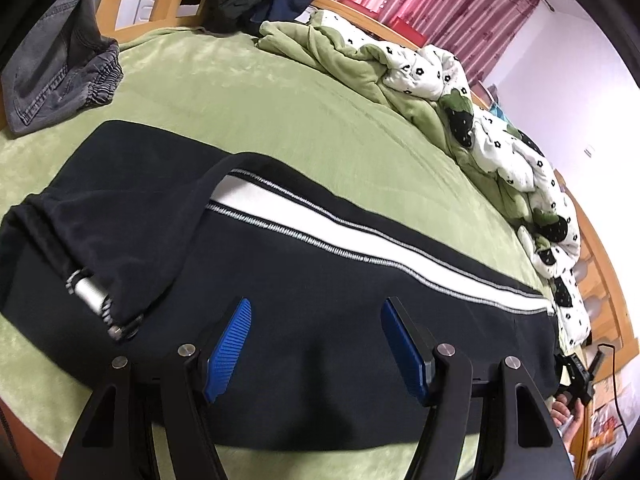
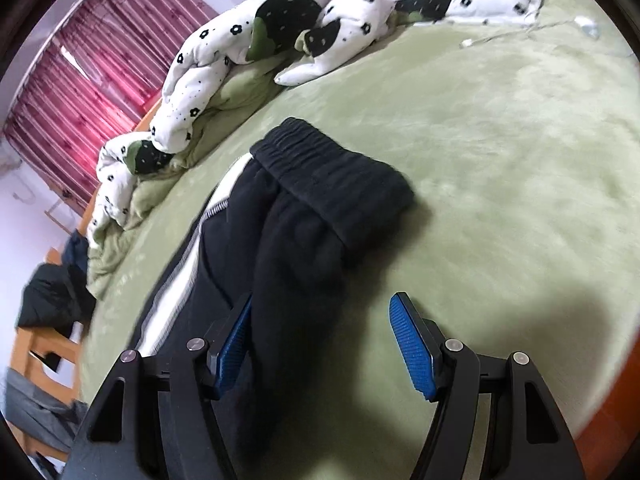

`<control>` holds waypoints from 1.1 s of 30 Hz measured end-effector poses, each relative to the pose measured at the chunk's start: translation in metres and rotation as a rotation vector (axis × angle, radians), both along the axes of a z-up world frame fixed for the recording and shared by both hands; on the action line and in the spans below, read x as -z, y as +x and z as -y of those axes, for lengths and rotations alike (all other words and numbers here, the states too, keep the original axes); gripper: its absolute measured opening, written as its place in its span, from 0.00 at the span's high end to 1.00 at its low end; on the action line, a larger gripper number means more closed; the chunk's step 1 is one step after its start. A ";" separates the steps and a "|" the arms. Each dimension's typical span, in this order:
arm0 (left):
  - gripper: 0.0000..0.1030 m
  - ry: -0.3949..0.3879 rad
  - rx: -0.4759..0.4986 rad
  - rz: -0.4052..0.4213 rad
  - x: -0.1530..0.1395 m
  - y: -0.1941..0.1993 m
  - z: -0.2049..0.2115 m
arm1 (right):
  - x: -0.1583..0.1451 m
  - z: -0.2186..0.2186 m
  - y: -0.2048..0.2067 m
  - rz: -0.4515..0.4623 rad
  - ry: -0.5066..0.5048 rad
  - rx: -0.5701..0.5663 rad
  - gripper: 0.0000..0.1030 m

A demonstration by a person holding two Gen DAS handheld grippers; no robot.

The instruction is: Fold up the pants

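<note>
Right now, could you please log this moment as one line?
black pants: flat on green bed | left hand-held gripper: open | right hand-held gripper: open

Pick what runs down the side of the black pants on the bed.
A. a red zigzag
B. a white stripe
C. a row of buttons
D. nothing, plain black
B: a white stripe edged with pale stitching runs along the pants.
</note>
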State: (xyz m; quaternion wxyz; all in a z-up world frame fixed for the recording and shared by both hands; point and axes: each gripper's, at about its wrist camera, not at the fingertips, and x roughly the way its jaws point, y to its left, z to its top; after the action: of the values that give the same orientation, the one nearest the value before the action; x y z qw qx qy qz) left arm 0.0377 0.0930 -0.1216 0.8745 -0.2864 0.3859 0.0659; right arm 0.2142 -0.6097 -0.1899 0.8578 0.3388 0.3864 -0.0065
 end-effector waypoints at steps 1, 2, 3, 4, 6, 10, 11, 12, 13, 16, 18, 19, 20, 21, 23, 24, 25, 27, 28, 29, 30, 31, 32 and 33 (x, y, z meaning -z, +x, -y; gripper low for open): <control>0.36 -0.015 -0.002 0.002 0.001 0.001 0.001 | 0.007 0.001 0.016 -0.027 0.026 0.020 0.32; 0.36 -0.045 -0.006 -0.001 0.004 0.005 0.000 | 0.009 0.001 0.024 -0.029 0.044 0.037 0.31; 0.36 -0.063 -0.010 -0.007 0.006 0.006 0.000 | 0.008 0.001 0.031 -0.029 0.043 0.057 0.38; 0.36 -0.074 -0.019 -0.016 0.008 0.009 -0.001 | 0.001 -0.001 0.040 -0.048 -0.006 0.072 0.46; 0.36 -0.065 -0.032 -0.012 0.007 0.008 0.000 | -0.031 -0.009 0.052 0.012 -0.162 0.000 0.63; 0.36 -0.004 -0.051 0.014 0.001 -0.002 0.000 | -0.085 -0.006 0.046 0.221 -0.264 -0.119 0.64; 0.36 0.010 -0.061 0.016 -0.001 -0.006 -0.001 | -0.079 -0.001 0.050 0.180 -0.264 -0.122 0.60; 0.36 0.018 -0.066 0.017 -0.002 -0.010 -0.003 | -0.069 0.003 0.054 0.132 -0.259 -0.121 0.51; 0.36 0.022 -0.070 0.018 -0.003 -0.012 -0.005 | -0.055 0.007 0.059 0.062 -0.265 -0.121 0.46; 0.36 0.091 -0.100 0.005 -0.010 -0.026 -0.016 | -0.018 0.013 0.058 -0.106 -0.316 -0.166 0.40; 0.36 0.191 -0.178 -0.034 -0.014 -0.036 -0.026 | -0.017 0.015 0.033 -0.069 -0.370 -0.149 0.36; 0.36 0.217 -0.195 -0.040 -0.014 -0.040 -0.030 | -0.019 0.016 0.024 -0.068 -0.371 -0.139 0.36; 0.36 0.236 -0.198 -0.045 -0.013 -0.046 -0.036 | -0.021 0.017 0.015 -0.072 -0.361 -0.135 0.36; 0.36 0.232 -0.189 -0.052 -0.011 -0.049 -0.039 | -0.023 0.017 0.006 -0.079 -0.353 -0.130 0.36; 0.36 0.180 -0.148 -0.058 -0.001 -0.051 -0.046 | -0.031 0.015 -0.008 -0.087 -0.349 -0.107 0.36; 0.36 0.162 -0.124 -0.060 0.003 -0.050 -0.047 | -0.035 0.010 -0.015 -0.086 -0.352 -0.103 0.36; 0.36 0.156 -0.093 -0.070 0.009 -0.046 -0.045 | -0.040 0.005 -0.021 -0.084 -0.357 -0.101 0.36; 0.36 0.231 -0.074 -0.124 0.020 -0.034 -0.040 | -0.049 -0.007 -0.033 -0.079 -0.366 -0.102 0.36; 0.37 0.289 -0.099 -0.144 0.025 -0.027 -0.040 | -0.054 -0.015 -0.040 -0.073 -0.361 -0.108 0.36; 0.59 0.335 -0.136 -0.149 0.028 -0.020 -0.045 | -0.059 -0.024 -0.046 -0.071 -0.353 -0.117 0.36; 0.74 0.341 -0.150 -0.149 0.027 -0.017 -0.049 | -0.063 -0.033 -0.049 -0.070 -0.349 -0.128 0.36; 0.87 0.304 -0.136 -0.120 0.023 -0.011 -0.058 | -0.067 -0.042 -0.053 -0.068 -0.350 -0.139 0.36; 0.87 0.238 -0.135 -0.076 0.015 -0.006 -0.073 | -0.074 -0.054 -0.054 -0.061 -0.357 -0.151 0.36; 0.87 0.220 -0.166 -0.044 0.006 -0.005 -0.084 | -0.081 -0.066 -0.054 -0.052 -0.365 -0.166 0.36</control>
State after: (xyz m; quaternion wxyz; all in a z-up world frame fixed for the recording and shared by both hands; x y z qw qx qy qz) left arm 0.0330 0.1770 -0.1276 0.8836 -0.2181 0.3703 0.1861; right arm 0.1607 -0.5436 -0.1092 0.8924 0.1443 0.4274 -0.0146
